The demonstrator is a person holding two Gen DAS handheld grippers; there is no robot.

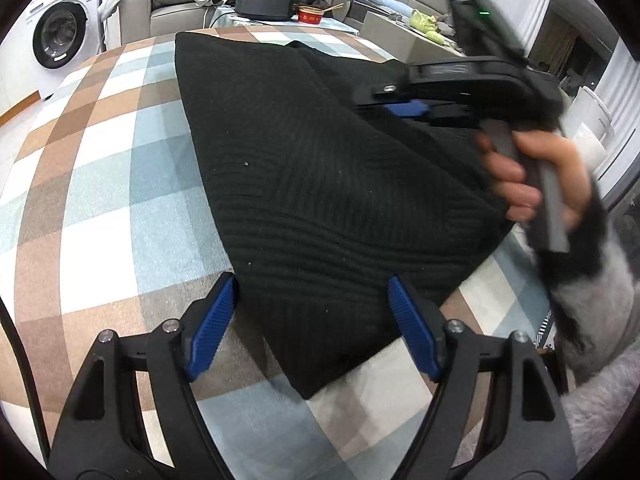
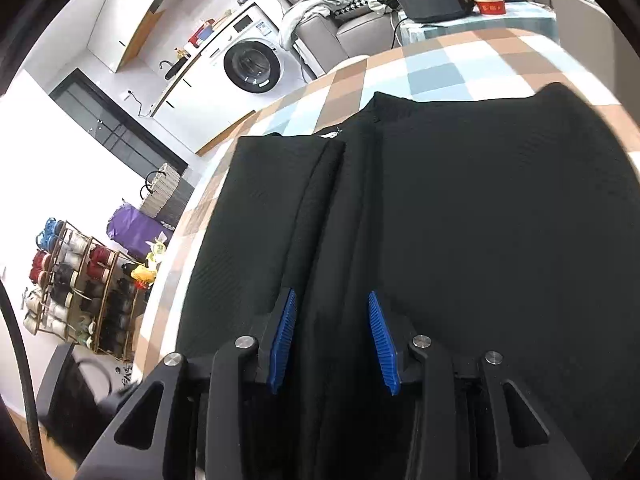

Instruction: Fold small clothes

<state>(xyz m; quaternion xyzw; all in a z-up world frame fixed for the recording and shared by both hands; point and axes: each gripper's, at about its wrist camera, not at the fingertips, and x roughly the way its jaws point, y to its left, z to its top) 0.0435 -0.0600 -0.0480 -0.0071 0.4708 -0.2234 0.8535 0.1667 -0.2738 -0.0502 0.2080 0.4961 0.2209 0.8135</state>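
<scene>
Home living area: washing machine, grey sofa, shoe rack, checked tablecloth.

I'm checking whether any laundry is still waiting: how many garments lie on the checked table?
1: a black knit garment lies folded on the checked table, between both grippers' open jaws. More could lie outside the views.

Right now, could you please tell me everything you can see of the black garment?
The black garment is a dark ribbed knit, lying partly folded on the checked tablecloth, with lengthwise folds and pale lint specks. The open left hand-held gripper straddles its near corner; the open right hand-held gripper sits over a fold.
</scene>
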